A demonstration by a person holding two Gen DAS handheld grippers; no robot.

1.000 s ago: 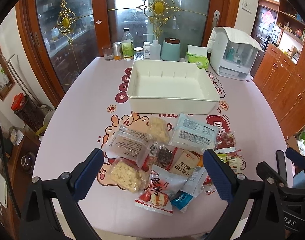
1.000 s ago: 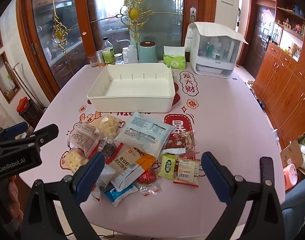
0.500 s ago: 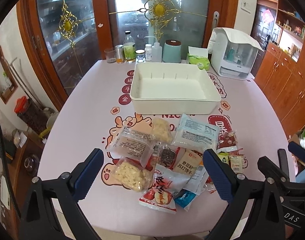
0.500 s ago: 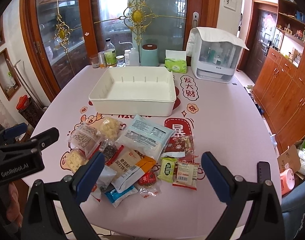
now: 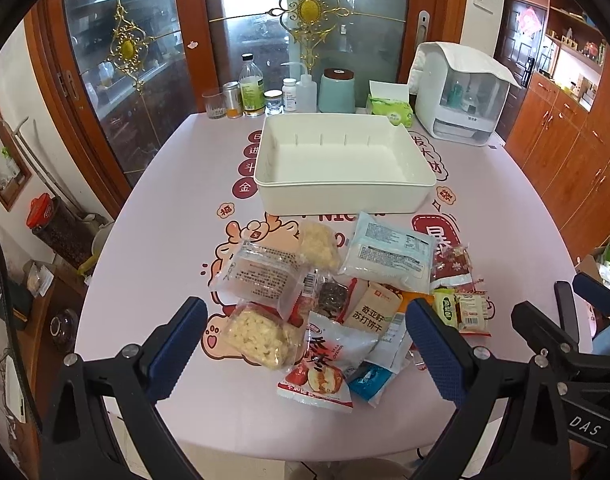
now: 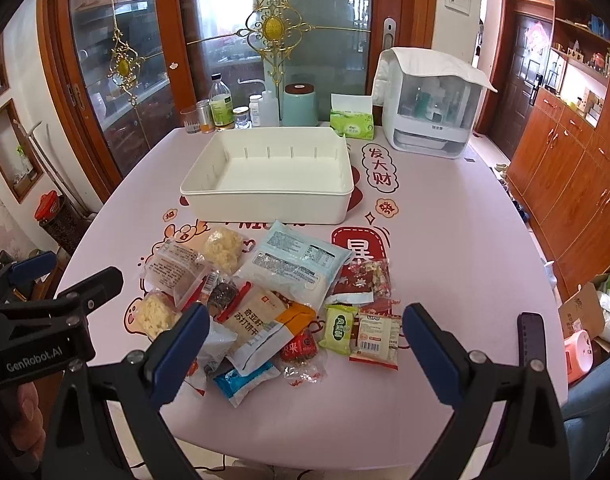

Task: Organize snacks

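My left gripper (image 5: 307, 344) hangs above the near edge of the pink table (image 5: 153, 240), its 2 blue-padded fingers (image 5: 177, 344) spread wide with nothing between them. My right gripper (image 6: 305, 346) is just the same: fingers (image 6: 431, 354) wide apart, holding nothing, above the near side of the snack heap. In the right wrist view my left gripper shows at the far left, a bit of my hand (image 6: 25, 404) under it.

The snacks lie in a loose pile on the table, between me and the white plastic bin (image 5: 343, 168), which stands empty past them, apart from the pile. Nearest the bin lies a big pale blue packet (image 5: 389, 256), and beside it a small clear bag of pale puffed pieces (image 5: 319, 246). Left of those is a clear wrapped pastry (image 5: 261, 276), overlapping a second bag of puffed pieces (image 5: 257, 334) closer to me. In the middle sits a tan and orange cracker pack (image 6: 261, 324), a white pouch printed with red fruit (image 5: 325, 364) in front of it, and a small blue sachet (image 5: 365, 378) at the near edge. To the right are a dark red candy bag (image 6: 363, 280), a small green packet (image 6: 339, 328) and a white and red biscuit pack (image 6: 377, 338), these 2 side by side.

Along the table's far edge stand bottles (image 5: 252, 88), a teal canister (image 5: 337, 90), a green tissue box (image 5: 389, 106) and a white covered appliance (image 5: 461, 92).
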